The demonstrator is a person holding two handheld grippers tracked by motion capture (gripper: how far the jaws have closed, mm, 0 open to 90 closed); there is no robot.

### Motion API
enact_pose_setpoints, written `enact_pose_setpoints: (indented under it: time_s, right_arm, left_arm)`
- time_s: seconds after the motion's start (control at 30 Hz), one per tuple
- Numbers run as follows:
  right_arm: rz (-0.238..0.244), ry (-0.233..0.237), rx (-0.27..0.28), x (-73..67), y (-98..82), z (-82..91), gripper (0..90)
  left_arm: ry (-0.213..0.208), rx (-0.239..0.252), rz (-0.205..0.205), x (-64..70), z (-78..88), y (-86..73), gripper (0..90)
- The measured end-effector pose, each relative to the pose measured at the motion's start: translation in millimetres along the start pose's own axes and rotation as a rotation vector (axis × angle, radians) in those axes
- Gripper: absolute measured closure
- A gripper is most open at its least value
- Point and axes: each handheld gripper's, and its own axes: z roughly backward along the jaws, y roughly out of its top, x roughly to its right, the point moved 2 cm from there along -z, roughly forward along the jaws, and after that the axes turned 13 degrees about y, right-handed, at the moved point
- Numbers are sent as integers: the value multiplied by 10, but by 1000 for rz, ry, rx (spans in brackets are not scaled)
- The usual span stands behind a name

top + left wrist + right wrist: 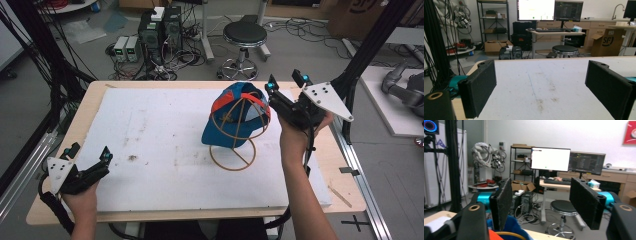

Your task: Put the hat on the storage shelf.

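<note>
A blue and orange baseball cap (235, 117) is seen hung on a wire hat stand (233, 159), right of centre on the white-topped desk (150, 145); inside the cap only the stand's wire dome is held. The cap's long axis is tilted steeply. The right claw (285, 86) is held just beside the cap's top, jaws apart and clear of it. The left claw (90, 155) is rested at the desk's near left corner, jaws apart, nothing between them.

Left gripper (549, 87): jaws wide apart, nothing between them, held low over the desk (544, 75), white and faintly stained. Far off: black stool (565, 50), two monitors (536, 10), cardboard box (607, 42) at right.
</note>
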Motion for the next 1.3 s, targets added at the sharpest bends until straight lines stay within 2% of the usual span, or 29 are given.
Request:
enact_pose_setpoints:
  time_s: [0.17,0.57,1.23,1.27,1.3]
  right_arm:
    - [11,-15,6,81,15,87,279]
    - [17,-19,6,270,-24,302,235]
    - [9,-51,-20,557,-437,660,179]
    - [-10,-55,-27,560,-472,687,167]
    - [2,-56,-24,580,-491,697,164]
  left_arm:
    - [-1,2,1,6,2,0,103]
    - [-2,0,-5,10,-3,-5,103]
    - [-2,0,-11,15,-5,-8,103]
    - [-1,0,-10,16,-6,-8,103]
    - [-1,0,-11,15,-5,-8,103]
